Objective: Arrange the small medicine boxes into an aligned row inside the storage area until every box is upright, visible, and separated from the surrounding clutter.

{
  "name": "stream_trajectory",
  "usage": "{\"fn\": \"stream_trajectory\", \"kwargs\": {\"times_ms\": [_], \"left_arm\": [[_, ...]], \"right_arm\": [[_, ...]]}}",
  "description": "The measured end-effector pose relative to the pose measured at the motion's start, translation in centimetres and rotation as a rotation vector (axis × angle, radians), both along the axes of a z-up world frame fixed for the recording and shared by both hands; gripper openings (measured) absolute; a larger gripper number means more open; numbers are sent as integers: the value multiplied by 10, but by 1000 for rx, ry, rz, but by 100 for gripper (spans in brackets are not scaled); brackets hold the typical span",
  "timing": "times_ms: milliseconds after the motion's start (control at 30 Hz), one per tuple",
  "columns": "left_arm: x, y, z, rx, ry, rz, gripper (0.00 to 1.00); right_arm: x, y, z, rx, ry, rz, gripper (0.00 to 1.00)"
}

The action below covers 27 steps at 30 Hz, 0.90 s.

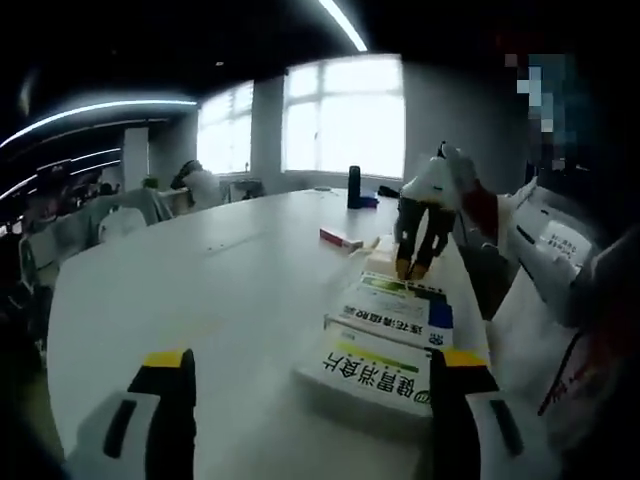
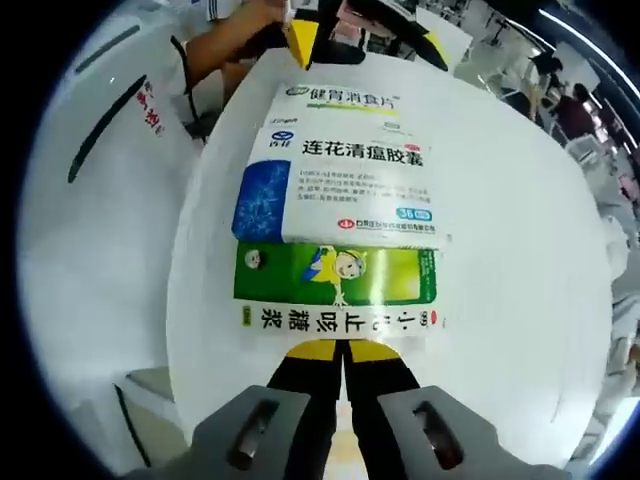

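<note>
A long white table (image 1: 200,290) ran away from the left gripper view toward bright windows (image 1: 340,115), with chairs (image 1: 120,215) along its far side. A person's white sleeve (image 1: 545,250) came in at that view's right edge.

3 medicine boxes lay flat on the table, edge to edge in a line. The blue-and-white box (image 2: 335,190) sat in the middle, its printed face up. The yellow-striped white box (image 1: 375,375) touched one of its long edges, and the green box (image 2: 335,275) with a cartoon child touched the other. Further along the table, well apart from these, lay a small red-and-white box (image 1: 340,237), and a dark bottle (image 1: 354,187) stood near the windows.

The left gripper (image 1: 310,380) hung above the table with its yellow-tipped jaws spread wide and nothing between them, the yellow-striped box lying just ahead of its right jaw. The right gripper (image 2: 343,352) had its jaws pressed together, tips at the near edge of the green box and gripping nothing; in the left gripper view it (image 1: 418,268) pointed down at the far end of the row.
</note>
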<state>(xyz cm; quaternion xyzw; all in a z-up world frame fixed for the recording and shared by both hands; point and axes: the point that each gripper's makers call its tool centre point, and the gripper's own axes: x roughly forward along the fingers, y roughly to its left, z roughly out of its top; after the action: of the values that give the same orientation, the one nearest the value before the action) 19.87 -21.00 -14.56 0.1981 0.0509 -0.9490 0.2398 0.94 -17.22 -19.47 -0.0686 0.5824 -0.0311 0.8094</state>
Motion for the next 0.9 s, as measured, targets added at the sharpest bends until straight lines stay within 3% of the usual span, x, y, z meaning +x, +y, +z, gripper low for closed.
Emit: {"fn": "stream_trajectory", "kwargs": {"times_ms": [100, 167, 200, 267, 333, 433, 567, 667, 800, 833, 900], "left_arm": [[1, 3, -1, 1, -10, 6, 99], [1, 5, 1, -5, 9, 15, 99], [1, 6, 2, -6, 15, 17, 99], [1, 5, 4, -14, 24, 32, 99], [3, 3, 7, -47, 26, 51, 99], [4, 2, 14, -65, 57, 54, 99], [2, -1, 18, -66, 92, 51, 99], [1, -5, 16, -66, 94, 50, 99], [4, -10, 16, -65, 99, 54, 99], [5, -10, 17, -63, 110, 57, 99], [6, -11, 18, -61, 121, 57, 99]], "right_arm": [[3, 1, 15, 15, -88, -29, 1], [5, -3, 29, 10, -232, -74, 4], [6, -4, 30, 11, -251, -83, 6], [7, -7, 36, 14, -369, -125, 6], [4, -19, 44, -34, -507, -197, 6], [-4, -30, 46, -73, -624, -288, 16], [-13, -36, 44, -69, -721, -386, 25], [-17, -36, 41, -59, -756, -449, 33], [-15, -40, 47, -86, -847, -488, 58], [-15, -43, 49, -85, -878, -509, 63], [-18, -46, 48, -87, -882, -525, 66]]}}
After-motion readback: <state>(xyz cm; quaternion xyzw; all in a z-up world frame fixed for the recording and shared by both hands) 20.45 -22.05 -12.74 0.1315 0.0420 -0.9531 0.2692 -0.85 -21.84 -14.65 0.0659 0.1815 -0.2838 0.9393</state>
